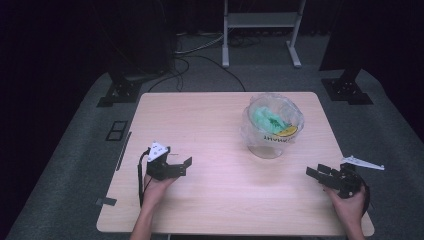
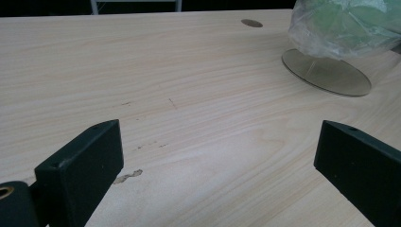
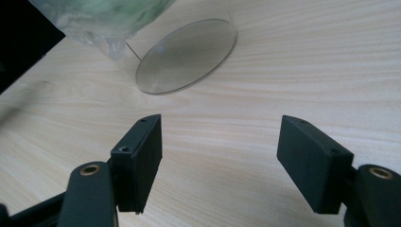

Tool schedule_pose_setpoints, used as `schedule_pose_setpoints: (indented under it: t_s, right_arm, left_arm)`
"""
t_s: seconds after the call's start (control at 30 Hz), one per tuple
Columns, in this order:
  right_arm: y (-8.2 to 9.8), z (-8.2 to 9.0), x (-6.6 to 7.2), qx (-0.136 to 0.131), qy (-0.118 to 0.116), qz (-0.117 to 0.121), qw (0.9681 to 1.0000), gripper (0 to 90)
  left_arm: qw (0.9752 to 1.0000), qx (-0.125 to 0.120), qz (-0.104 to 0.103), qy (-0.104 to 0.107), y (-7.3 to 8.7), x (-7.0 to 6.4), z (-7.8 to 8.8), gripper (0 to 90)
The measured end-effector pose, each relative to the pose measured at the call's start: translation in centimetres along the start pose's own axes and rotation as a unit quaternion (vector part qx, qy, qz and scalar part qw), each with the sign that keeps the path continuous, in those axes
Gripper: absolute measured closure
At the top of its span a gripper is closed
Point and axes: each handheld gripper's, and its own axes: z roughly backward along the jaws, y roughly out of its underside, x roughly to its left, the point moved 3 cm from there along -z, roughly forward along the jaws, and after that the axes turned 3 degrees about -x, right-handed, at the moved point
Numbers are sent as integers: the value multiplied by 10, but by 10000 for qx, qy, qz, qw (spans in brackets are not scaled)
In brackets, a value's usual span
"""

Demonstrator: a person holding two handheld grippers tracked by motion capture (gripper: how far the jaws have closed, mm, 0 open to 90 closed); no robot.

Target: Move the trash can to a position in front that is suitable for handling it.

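Note:
A clear round container [image 1: 270,145] lined with a thin plastic bag [image 1: 272,120] stands on the wooden table [image 1: 210,125], right of centre; green material lies inside the bag. My left gripper [image 1: 186,165] rests near the table's left front, open, nothing between its jaws. My right gripper [image 1: 315,173] sits at the right front, also open and empty. In the left gripper view the container's base [image 2: 326,73] and the bag [image 2: 345,26] stand at the upper right. The right gripper view has the base [image 3: 187,54] ahead, under the bag [image 3: 104,16].
A white plastic piece [image 1: 362,162] lies at the table's right edge, just behind my right gripper. Black stands [image 1: 120,90] and a white frame [image 1: 260,30] stand on the grey floor beyond the table. A round hole [image 2: 251,22] marks the tabletop.

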Motion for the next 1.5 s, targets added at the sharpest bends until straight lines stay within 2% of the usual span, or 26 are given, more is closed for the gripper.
schedule_pose_setpoints:
  t_s: [0.3, 0.37, 0.73, 1.03, 1.2, 1.5]
  right_arm:
    - [-12, 6, 1, -143, -163, -132, 9997, 308]
    - [-19, 7, 1, -184, -216, -201, 9994, 306]
    - [-59, 6, 6, -297, -355, -237, 9986, 303]
    - [-101, -2, 24, -401, -466, -84, 9981, 303]
    - [-121, -10, 35, -372, -500, -2, 9981, 303]
    - [-141, -32, 48, -205, -419, 133, 9988, 307]
  left_arm:
    - [10000, -23, -23, -6, -1, -2, 1, 11]
    - [10000, -32, -6, 2, -2, -3, 1, 11]
    - [10000, -57, 53, 15, -1, -1, 1, 11]
    - [10000, -44, 49, 14, -1, 0, 2, 11]
    - [10000, -56, 57, 18, -1, 1, 3, 11]
    - [10000, -52, 67, 27, -1, 1, 3, 11]
